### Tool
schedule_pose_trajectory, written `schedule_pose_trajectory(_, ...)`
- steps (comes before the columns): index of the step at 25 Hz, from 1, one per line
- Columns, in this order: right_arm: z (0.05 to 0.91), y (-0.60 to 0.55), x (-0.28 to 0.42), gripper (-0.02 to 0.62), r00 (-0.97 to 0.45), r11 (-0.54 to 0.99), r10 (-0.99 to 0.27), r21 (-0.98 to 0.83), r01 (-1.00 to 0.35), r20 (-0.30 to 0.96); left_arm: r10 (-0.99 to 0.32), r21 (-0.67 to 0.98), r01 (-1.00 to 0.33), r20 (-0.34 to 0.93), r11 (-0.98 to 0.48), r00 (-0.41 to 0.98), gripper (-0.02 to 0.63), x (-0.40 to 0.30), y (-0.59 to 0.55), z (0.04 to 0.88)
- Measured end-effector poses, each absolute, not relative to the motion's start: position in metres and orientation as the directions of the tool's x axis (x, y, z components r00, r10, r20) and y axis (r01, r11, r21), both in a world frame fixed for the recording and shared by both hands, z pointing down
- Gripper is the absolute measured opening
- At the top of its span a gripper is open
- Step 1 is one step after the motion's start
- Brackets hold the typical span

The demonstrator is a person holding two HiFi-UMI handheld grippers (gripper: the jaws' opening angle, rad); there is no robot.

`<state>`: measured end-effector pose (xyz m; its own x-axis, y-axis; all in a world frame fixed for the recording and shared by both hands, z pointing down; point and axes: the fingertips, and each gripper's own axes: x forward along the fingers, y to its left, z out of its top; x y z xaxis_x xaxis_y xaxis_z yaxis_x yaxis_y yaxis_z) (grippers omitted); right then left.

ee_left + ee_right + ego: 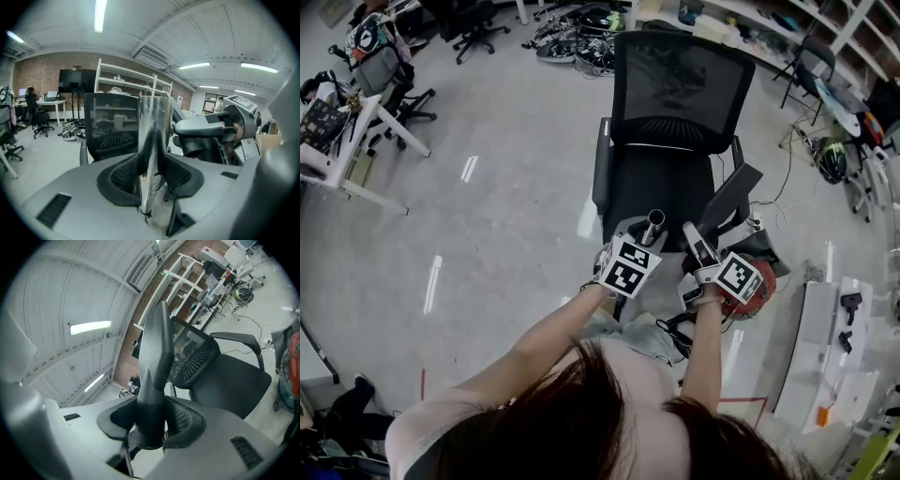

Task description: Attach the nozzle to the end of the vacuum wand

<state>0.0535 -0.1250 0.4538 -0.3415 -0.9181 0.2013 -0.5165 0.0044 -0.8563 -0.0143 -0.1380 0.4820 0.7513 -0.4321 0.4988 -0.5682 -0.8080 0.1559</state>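
I hold both grippers above a black office chair (675, 178). My left gripper (643, 247) is shut on the chrome vacuum wand (653, 225), whose open end points up and away. The wand (152, 140) stands upright between the pads, filling the centre of the left gripper view. My right gripper (705, 259) is shut on the dark grey crevice nozzle (697, 240). This nozzle (153, 366) tapers upward from its round collar between the pads. Nozzle (206, 125) and wand are side by side, a short gap apart, not joined.
A red vacuum body (757, 292) sits on the floor right of the chair, with cables beside it. White benches (825, 356) stand at the right, a desk (342, 141) and chairs at the far left, shelving (750, 28) and helmets behind.
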Motion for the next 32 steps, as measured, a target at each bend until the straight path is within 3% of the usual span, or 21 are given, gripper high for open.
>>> schedule_pose_trajectory(17,0.399,-0.136,0.073,0.181,-0.495,0.214,-0.862,-0.804,-0.554,0.111,-0.508,0.081,-0.624,0.506,-0.777,0.698,0.158,0.034,-0.107,0.482)
schedule_pose_trajectory(32,0.366,-0.128,0.069,0.181,-0.546,0.318,-0.836,-0.763,-0.563,0.054,-0.513,0.051,-0.617,0.505,-0.785,0.694,0.158,0.056,-0.082,0.480)
